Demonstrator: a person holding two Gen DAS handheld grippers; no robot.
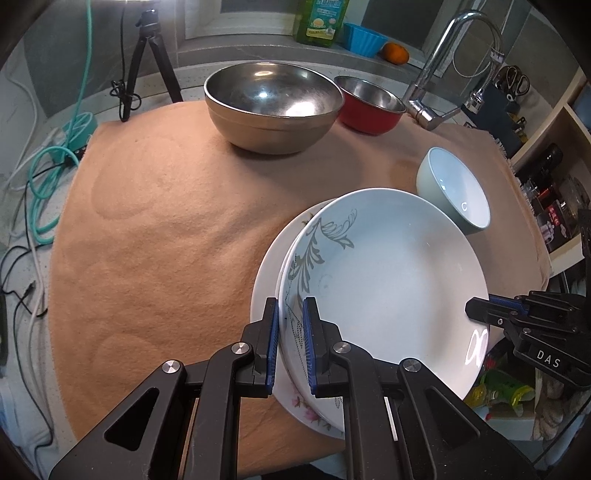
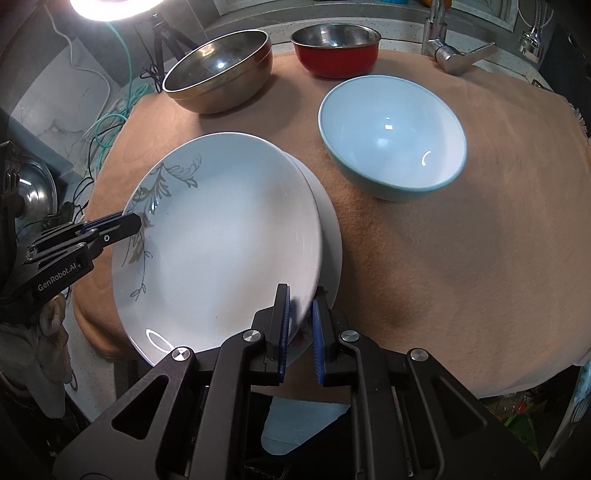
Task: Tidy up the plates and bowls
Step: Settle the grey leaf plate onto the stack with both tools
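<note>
A white plate with a grey leaf pattern [image 1: 388, 280] [image 2: 225, 236] is held tilted above a second white plate [image 1: 269, 273] [image 2: 330, 236] that lies on the tan cloth. My left gripper [image 1: 290, 321] [image 2: 127, 223] is shut on the leaf plate's near-left rim. My right gripper [image 2: 301, 306] [image 1: 476, 312] is shut on its opposite rim. A pale blue bowl [image 1: 454, 188] [image 2: 391, 136] stands beyond the plates. A large steel bowl [image 1: 273, 103] [image 2: 218, 70] and a red bowl [image 1: 369, 103] [image 2: 336, 48] stand at the back.
A tan cloth [image 1: 166, 240] covers the counter. A steel faucet [image 1: 443, 66] rises at the back right. A tripod [image 1: 147, 55] and teal cables [image 1: 55, 166] are at the left. Shelves with bottles [image 1: 554, 192] stand right. A soap bottle [image 1: 321, 18] stands behind.
</note>
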